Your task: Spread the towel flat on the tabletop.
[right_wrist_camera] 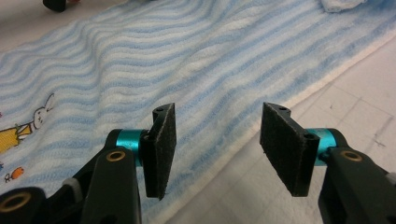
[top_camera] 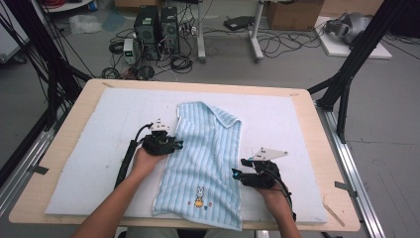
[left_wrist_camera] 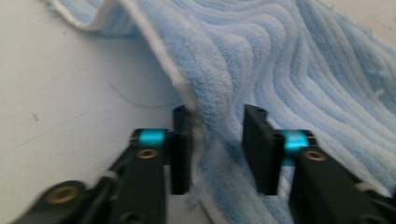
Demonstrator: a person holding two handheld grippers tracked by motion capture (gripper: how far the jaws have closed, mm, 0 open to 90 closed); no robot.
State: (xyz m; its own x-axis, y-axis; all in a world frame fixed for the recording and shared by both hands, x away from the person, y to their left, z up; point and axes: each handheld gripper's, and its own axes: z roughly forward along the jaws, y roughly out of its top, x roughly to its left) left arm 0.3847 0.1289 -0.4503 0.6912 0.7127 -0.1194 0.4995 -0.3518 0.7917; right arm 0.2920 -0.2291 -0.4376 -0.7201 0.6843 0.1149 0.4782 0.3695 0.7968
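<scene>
On the white foam mat (top_camera: pixel 99 148) that covers the wooden table (top_camera: pixel 327 148), a light blue striped towel (top_camera: pixel 208 148) lies lengthwise from twelve o'clock to six o'clock, its near end hanging just over the mat's front edge. Its far end is folded over on itself, leaving a slanted edge near one o'clock. A small rabbit print (top_camera: pixel 200 194) sits close to the near hem.

The left gripper (top_camera: pixel 174 144) meets the towel's long edge at nine o'clock. In the left gripper view the white-bordered edge of the towel (left_wrist_camera: pixel 289 70) rises as a ridge between the two black jaws; one jaw touches the fabric, while a gap shows before the other, so the claw stands spread around the edge and is not yet pinching it. The person's left hand (top_camera: pixel 143 161) holds the gripper from behind.

The right gripper (top_camera: pixel 238 168) sits at the towel's opposite long edge, about four o'clock. In the right gripper view its jaws stand well apart above the towel's border (right_wrist_camera: pixel 261 112), one over the striped cloth (right_wrist_camera: pixel 140 60) and one over bare mat (right_wrist_camera: pixel 327 84), gripping nothing.

Beyond the table at twelve o'clock, computer towers (top_camera: pixel 156 29) and loose cables lie on the floor.
</scene>
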